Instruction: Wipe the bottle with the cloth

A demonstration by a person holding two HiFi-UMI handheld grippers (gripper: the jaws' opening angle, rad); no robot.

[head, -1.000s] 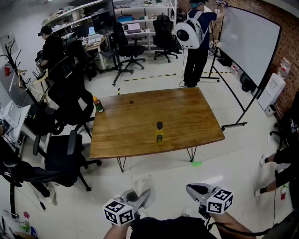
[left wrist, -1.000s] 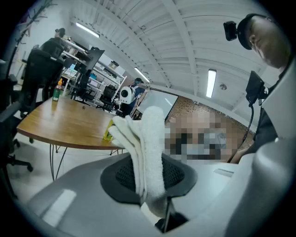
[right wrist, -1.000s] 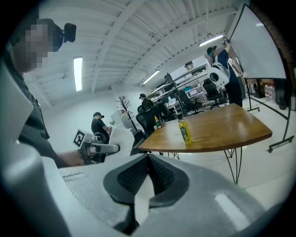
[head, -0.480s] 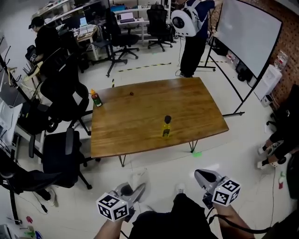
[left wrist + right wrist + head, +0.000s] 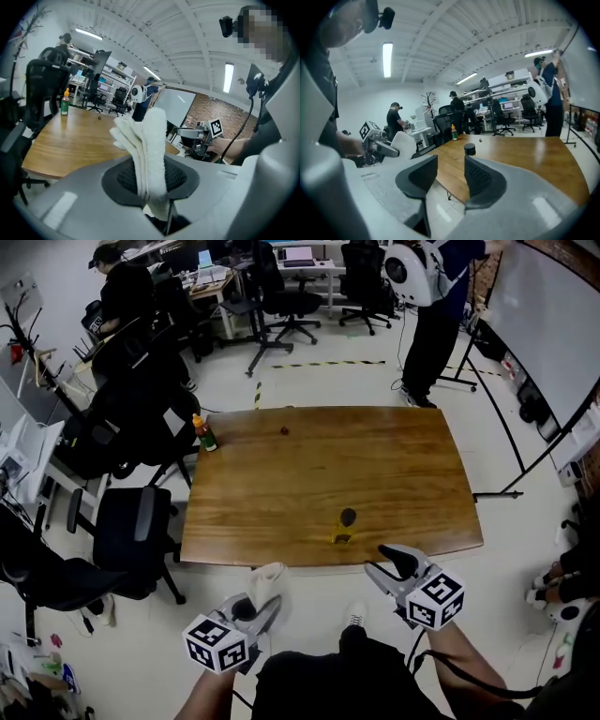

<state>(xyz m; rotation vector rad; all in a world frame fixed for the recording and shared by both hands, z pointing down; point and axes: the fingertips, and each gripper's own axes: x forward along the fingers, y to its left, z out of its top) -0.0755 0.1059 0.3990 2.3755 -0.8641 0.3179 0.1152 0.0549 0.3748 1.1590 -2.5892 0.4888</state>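
Bottle (image 5: 343, 531): small, clear plastic with yellowish liquid inside and a round black cap; it stands upright on the desk (image 5: 272, 493), close to the near edge and right of the middle.
Cloth (image 5: 266, 579): white, thick and nubbly like towelling, folded into several layers that stick up out of the left gripper (image 5: 265, 607).
Left gripper: smooth grey moulded shell with a marker cube; its dark ribbed fingers (image 5: 180, 176) are pinched tight on the lower part of the cloth. It is held low, off the desk's near edge and well apart from the bottle.
Right gripper (image 5: 377, 563): same grey shell; its black ribbed fingers (image 5: 478, 177) stand apart and are opening, with nothing between them. The bottle is on the desk just beyond the fingertips, untouched; in the right gripper view its cap shows above the gap.
Desk: warm brown wood with visible grain, smooth top, rounded corners, thin metal hairpin legs.
Second bottle (image 5: 203, 433): green with an orange cap, upright at the desk's far left corner.
Chair (image 5: 131, 540): black, padded, at the desk's left side.
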